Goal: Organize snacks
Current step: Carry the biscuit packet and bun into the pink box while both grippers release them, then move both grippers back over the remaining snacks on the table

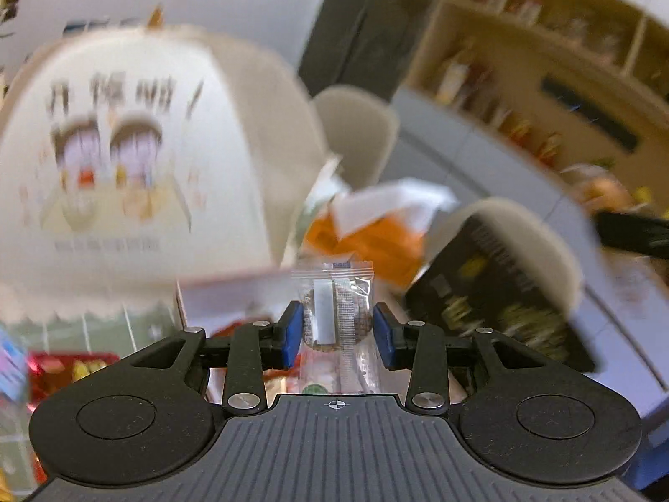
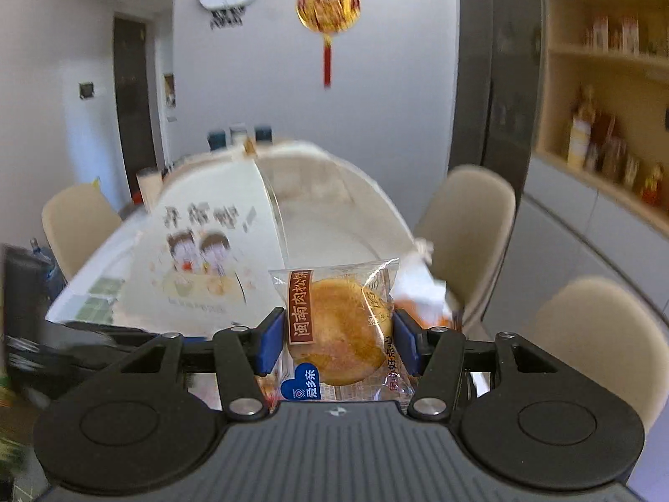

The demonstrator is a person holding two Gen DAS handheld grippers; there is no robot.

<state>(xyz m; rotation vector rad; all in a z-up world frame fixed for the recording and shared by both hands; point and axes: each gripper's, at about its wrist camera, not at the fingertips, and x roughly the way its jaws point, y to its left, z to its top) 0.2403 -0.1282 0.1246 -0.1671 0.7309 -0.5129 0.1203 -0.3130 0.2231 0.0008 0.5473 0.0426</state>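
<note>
Left wrist view: the left gripper (image 1: pixel 337 336) pinches a small clear-wrapped biscuit (image 1: pixel 337 318) by its sides, its blue pads (image 1: pixel 292 336) pressing the wrapper, so the packet stands upright with its sealed edge at twelve o'clock. The jaws are partly closed, no wider than the packet. A white cartoon-printed cover (image 1: pixel 125 159) sits at ten o'clock and orange packets (image 1: pixel 368 242) at one o'clock, blurred.

Right wrist view: the right gripper (image 2: pixel 338 345) clamps a wrapped round pastry (image 2: pixel 343 330) between its pads, likewise upright, probably lifted for sorting. The cover (image 2: pixel 217 242) stands on the table (image 2: pixel 83 284) at eleven o'clock.
</note>
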